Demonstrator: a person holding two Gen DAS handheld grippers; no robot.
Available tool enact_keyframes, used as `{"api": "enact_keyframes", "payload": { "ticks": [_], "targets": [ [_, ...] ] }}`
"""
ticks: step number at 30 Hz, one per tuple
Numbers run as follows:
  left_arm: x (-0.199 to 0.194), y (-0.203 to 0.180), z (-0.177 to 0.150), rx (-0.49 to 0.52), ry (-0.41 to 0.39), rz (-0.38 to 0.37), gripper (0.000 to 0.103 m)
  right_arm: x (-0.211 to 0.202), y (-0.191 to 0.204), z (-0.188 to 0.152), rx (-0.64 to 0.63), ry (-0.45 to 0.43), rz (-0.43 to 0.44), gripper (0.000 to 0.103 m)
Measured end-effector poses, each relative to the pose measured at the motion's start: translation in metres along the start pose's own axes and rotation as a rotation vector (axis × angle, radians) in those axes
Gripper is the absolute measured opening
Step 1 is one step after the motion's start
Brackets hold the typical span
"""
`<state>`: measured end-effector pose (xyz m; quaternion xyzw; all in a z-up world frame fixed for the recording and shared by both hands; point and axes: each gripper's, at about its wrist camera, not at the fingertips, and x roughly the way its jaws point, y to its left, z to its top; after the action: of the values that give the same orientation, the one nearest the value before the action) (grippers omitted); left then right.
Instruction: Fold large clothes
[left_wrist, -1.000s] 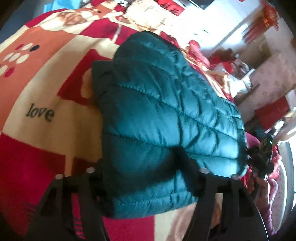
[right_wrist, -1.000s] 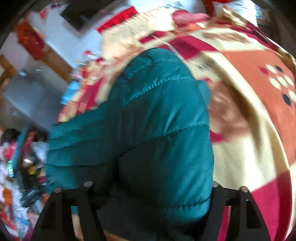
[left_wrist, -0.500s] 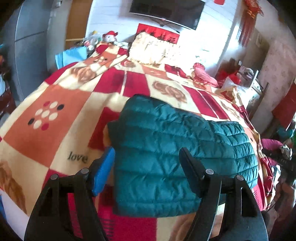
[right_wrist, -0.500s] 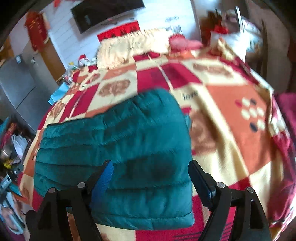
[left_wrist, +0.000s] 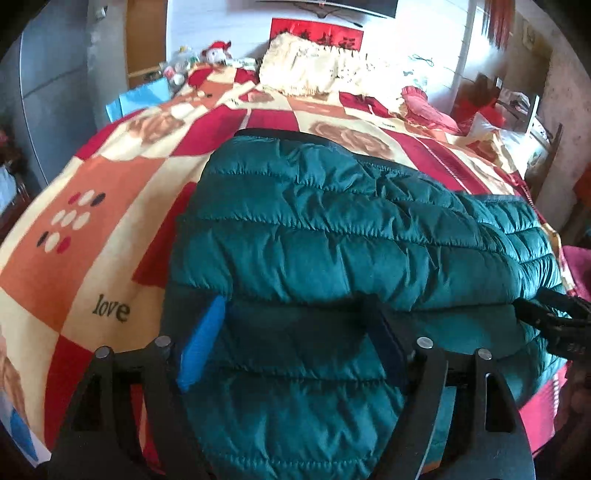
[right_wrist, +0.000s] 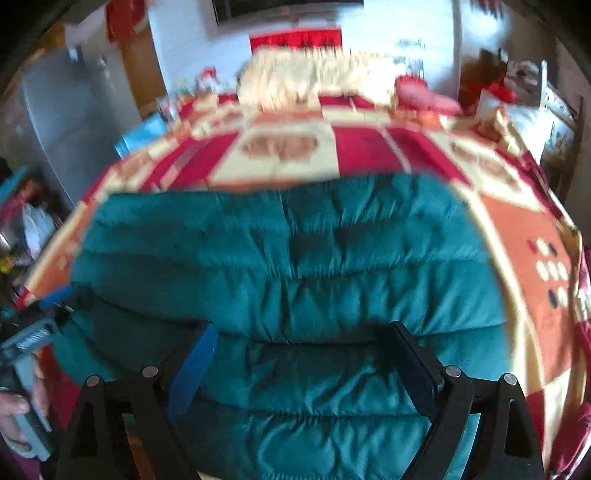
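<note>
Slightly shiny quilted teal jacket (left_wrist: 332, 236) on a soft, matt, fleecy patterned blanket (left_wrist: 92, 206)

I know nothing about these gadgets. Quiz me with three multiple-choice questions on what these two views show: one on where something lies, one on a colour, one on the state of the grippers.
1. Where does the quilted jacket lie?
A. On the patterned blanket on the bed
B. On the floor
C. Hanging on the wall

2. What colour is the jacket?
A. Yellow
B. Teal green
C. White

3. How do the left gripper and right gripper stand?
A. Both clamped on a sleeve
B. One open, one shut
C. Both open, holding nothing

Answers:
1. A, the jacket rests flat on the red, orange and cream blanket.
2. B, its puffy panels are teal in both views.
3. C, each pair of fingers is spread wide with no fabric pinched.
</note>
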<state>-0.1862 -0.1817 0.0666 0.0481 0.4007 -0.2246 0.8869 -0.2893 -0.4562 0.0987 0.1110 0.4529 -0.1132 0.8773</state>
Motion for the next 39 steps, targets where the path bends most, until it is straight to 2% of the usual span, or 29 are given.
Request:
{"api": "enact_keyframes", "payload": {
  "ticks": [2, 5, 10, 19, 25, 39],
  "targets": [
    [-0.003, -0.002, -0.001, 0.017, 0.004, 0.016, 0.078, 0.011, 0.001, -0.005, -0.008, -0.01, -0.019, 0.092],
    [-0.014, 0.0, -0.002, 0.002, -0.002, 0.017, 0.078, 0.006, 0.003, -0.007, -0.015, -0.02, -0.036, 0.092],
    [-0.047, -0.002, -0.012, -0.048, -0.08, -0.001, 0.078, -0.024, 0.002, -0.015, 0.03, -0.081, -0.002, 0.092],
    [-0.083, -0.027, -0.034, 0.049, -0.149, 0.055, 0.078, -0.071, 0.025, -0.044, 0.047, -0.196, -0.007, 0.094],
    [-0.091, -0.033, -0.041, 0.053, -0.139, 0.043, 0.078, -0.087, 0.032, -0.058, 0.042, -0.217, -0.019, 0.095],
    [-0.109, -0.027, -0.05, 0.022, -0.185, 0.056, 0.078, -0.099, 0.032, -0.076, 0.057, -0.223, -0.028, 0.095]
  ]
}}
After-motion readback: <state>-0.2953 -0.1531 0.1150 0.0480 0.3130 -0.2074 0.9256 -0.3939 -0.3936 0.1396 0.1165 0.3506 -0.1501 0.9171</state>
